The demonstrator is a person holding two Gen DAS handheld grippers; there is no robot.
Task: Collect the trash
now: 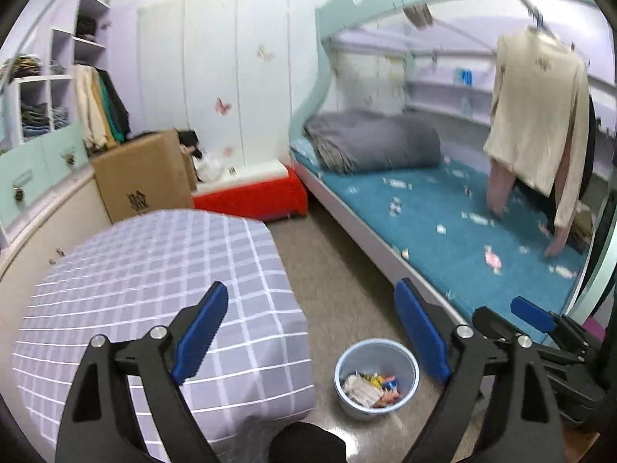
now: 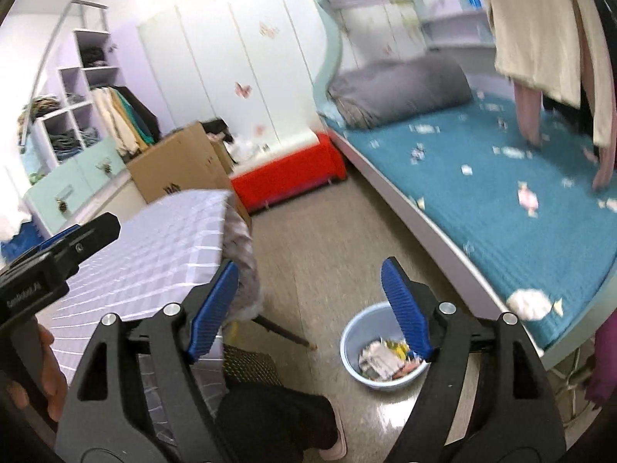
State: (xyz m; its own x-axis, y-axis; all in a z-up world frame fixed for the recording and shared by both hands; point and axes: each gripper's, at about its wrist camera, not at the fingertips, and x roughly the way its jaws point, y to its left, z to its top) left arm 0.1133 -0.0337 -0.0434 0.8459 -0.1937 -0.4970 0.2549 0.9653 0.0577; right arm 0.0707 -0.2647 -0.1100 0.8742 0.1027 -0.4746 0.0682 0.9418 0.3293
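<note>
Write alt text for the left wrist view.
The open, empty left gripper hangs above a pale blue bin of wrappers on the floor, between a checked tablecloth and a teal bed strewn with wrappers.

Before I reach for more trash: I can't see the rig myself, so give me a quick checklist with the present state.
1. Left gripper free of load: ok, jaws open, nothing between them.
2. Right gripper free of load: ok, jaws open, nothing between them.
3. Blue bin upright on the floor: ok.
4. Bin has room: ok, wrappers cover only its bottom.
5. Checked tablecloth free of trash: ok on the part in view.
6. Trash left on the teal bed: cannot tell; the small shapes may be its printed pattern.
</note>
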